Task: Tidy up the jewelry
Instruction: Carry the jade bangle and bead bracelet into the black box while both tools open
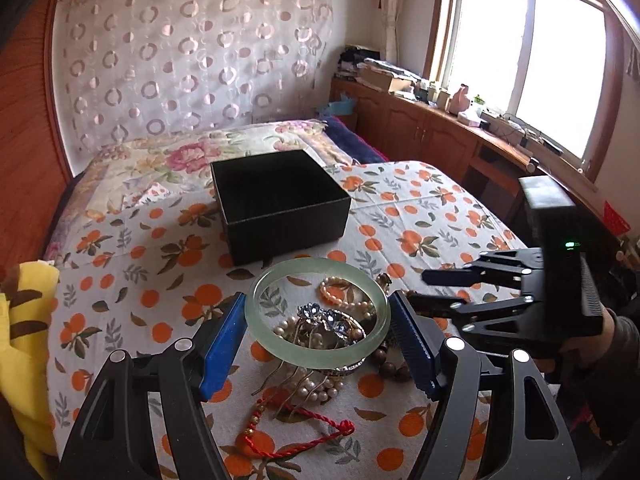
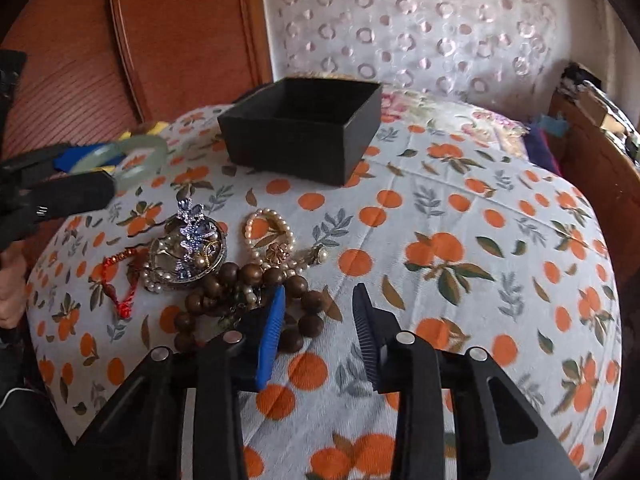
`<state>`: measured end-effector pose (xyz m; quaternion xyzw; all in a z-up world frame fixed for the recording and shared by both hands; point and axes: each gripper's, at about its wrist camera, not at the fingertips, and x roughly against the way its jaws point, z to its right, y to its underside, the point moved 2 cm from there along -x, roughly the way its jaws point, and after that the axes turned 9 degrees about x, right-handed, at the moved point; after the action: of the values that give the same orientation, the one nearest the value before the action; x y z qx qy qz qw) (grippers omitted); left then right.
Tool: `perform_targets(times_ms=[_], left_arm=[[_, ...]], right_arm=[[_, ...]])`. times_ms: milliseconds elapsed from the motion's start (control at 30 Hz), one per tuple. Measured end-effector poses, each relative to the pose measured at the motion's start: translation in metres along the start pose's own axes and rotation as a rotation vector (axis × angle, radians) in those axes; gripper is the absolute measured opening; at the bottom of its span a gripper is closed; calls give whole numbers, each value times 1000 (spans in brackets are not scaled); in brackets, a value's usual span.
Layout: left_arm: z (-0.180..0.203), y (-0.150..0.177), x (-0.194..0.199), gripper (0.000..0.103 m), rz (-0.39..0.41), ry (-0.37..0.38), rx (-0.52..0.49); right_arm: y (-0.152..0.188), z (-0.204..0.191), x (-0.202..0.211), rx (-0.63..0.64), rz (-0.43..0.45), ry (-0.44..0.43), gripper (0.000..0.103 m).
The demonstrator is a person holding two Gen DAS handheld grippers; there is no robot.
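**Jade bangle lifted over jewelry pile**

Left gripper (image 1: 318, 334) fingers clamp the pale green bangle (image 1: 316, 316) at its sides, held above the jewelry heap (image 2: 224, 264) on the orange-print bed (image 2: 460, 248). Right gripper (image 2: 320, 332) fingers spread, holding nothing, low beside the wooden beads (image 2: 240, 280). Black box (image 1: 280, 204) sits open just beyond.

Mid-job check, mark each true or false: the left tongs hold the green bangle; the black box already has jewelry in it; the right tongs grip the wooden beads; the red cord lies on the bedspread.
1. The left tongs hold the green bangle. True.
2. The black box has jewelry in it. False: no jewelry shows inside.
3. The right tongs grip the wooden beads. False: they are open, holding nothing.
4. The red cord lies on the bedspread. True.
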<state>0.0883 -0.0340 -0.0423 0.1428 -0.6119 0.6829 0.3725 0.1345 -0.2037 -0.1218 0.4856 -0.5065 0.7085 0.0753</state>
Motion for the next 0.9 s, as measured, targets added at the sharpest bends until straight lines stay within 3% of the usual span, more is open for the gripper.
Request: perform_targets(times_ms=[167, 200, 267, 600, 900], left_arm=[[0, -3, 6, 68, 17, -7, -1], [-1, -4, 7, 68, 21, -12, 0], [-2, -6, 7, 68, 25, -15, 5], [-15, -22, -6, 68, 38, -47, 26], [-28, -43, -25, 68, 47, -72, 47]], right_arm=[[-1, -4, -6, 43, -26, 13, 34], [0, -6, -6, 55, -27, 16, 22], [1, -8, -5, 78, -26, 18, 15], [-21, -4, 46, 74, 145, 6, 15], [-54, 8, 78, 86, 238, 27, 15]])
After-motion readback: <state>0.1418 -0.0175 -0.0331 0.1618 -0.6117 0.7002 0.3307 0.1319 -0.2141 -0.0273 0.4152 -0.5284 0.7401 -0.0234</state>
